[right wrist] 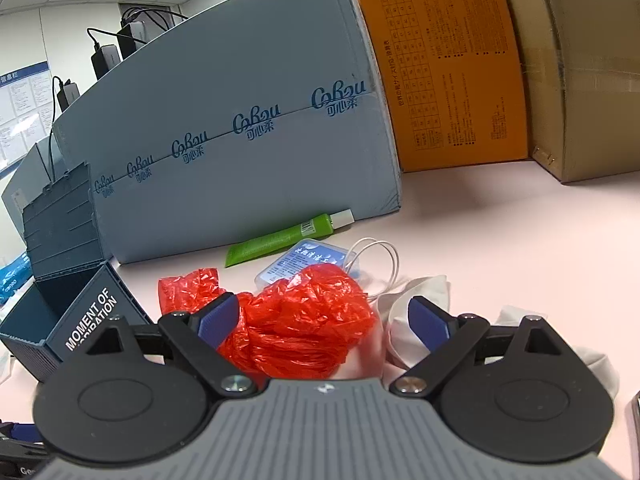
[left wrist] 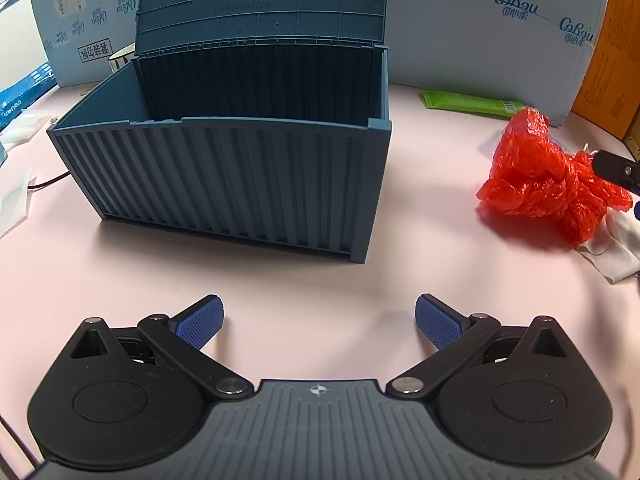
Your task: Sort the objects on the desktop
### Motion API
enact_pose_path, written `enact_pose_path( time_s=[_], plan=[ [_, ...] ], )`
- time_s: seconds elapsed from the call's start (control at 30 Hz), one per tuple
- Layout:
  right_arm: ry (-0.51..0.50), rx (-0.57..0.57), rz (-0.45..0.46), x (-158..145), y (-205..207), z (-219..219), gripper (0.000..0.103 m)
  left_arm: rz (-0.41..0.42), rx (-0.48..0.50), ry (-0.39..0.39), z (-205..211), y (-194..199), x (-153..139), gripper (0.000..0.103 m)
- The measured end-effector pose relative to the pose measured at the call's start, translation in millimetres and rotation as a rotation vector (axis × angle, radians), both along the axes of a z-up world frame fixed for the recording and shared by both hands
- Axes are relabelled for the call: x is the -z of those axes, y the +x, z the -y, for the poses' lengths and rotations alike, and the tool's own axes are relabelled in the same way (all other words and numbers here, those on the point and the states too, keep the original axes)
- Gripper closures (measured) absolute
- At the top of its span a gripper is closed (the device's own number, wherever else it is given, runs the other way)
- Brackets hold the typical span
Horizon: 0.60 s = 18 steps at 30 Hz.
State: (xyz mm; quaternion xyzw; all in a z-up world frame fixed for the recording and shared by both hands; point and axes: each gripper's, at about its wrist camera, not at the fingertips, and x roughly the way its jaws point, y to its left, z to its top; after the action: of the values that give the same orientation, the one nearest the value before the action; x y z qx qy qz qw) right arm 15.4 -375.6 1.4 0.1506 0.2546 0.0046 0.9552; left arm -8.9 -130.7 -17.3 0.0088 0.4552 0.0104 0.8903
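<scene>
My left claw (left wrist: 319, 322) is wide open and holds nothing. It hangs over the bare pink surface (left wrist: 280, 280). The blue box (left wrist: 224, 176) stands at 12 o'clock from it, lid up. The red bag (left wrist: 548, 172) lies far off at 2 o'clock.

My right claw (right wrist: 324, 322) is wide open too. The red bag (right wrist: 296, 320) sits right between its fingers, closer to the left one. A white cloth (right wrist: 416, 304) lies by the right finger. A green tube (right wrist: 280, 240) lies at 12 o'clock.
</scene>
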Motion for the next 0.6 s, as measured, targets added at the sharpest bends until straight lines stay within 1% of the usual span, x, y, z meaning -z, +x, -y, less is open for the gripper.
enact_pose_path(
  time_s=[0.13,0.47,0.6],
  plan=[
    [0.012,-0.004,-0.004,0.6,4.7,1.7,0.010,-0.001,-0.001,0.001,-0.7,0.0,0.4,0.000],
    [-0.012,-0.005,-0.023,0.3,18.0,-2.3,0.009,-0.004,-0.011,0.011,-3.8,-0.6,2.6,0.000],
    [-0.038,0.005,-0.042,2.3,24.1,-5.2,0.009,-0.006,-0.015,0.012,-4.5,0.3,3.2,0.000]
  ],
)
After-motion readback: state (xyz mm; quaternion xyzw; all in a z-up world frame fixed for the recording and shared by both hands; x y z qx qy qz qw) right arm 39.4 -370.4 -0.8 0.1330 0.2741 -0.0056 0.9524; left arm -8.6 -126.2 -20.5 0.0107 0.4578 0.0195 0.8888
